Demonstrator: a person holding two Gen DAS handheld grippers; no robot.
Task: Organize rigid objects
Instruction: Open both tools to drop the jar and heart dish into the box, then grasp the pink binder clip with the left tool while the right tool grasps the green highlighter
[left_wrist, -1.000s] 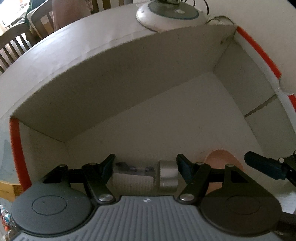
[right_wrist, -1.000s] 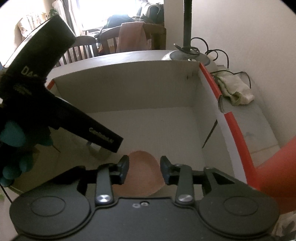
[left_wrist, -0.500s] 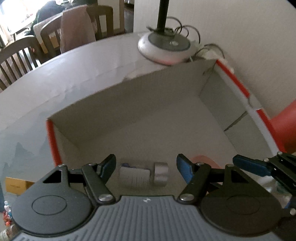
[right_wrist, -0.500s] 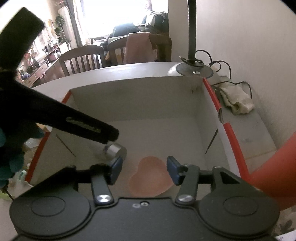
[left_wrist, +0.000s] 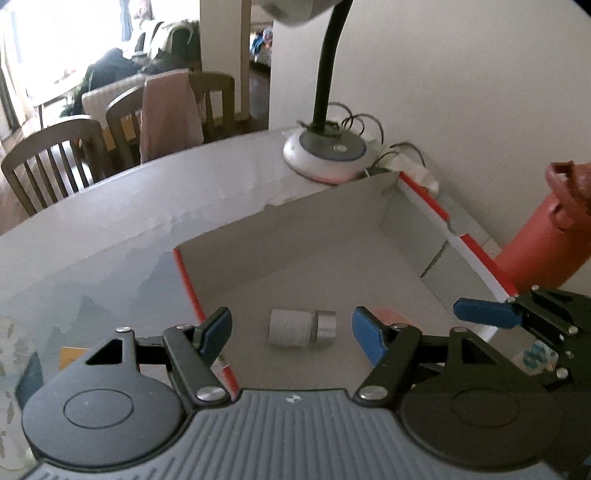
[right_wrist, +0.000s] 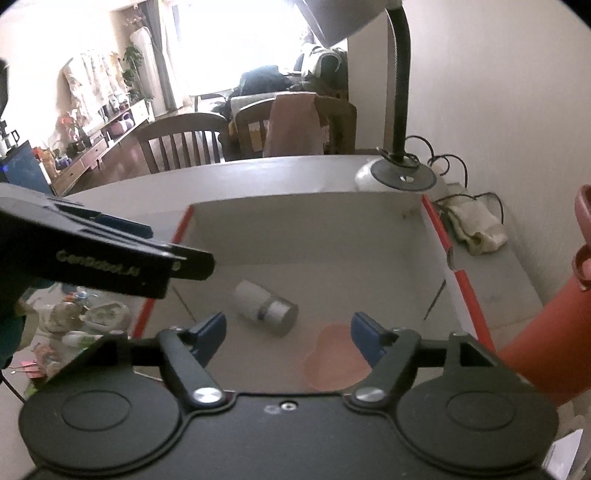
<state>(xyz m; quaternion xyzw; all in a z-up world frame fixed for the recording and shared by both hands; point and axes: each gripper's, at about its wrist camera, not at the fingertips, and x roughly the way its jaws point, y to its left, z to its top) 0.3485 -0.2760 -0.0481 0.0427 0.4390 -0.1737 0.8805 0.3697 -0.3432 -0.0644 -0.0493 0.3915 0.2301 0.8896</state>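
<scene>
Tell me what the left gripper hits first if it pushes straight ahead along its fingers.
Most likely the small bottle lying on its side on the box floor, centred ahead between the left gripper's open fingers. Depth is unclear, so it may pass just above.

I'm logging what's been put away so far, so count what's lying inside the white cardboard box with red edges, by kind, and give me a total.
White cylindrical bottle with a silver metal cap, lying on its side: 1
Flat pink heart-shaped piece: 1
Total in the white cardboard box with red edges: 2
</scene>
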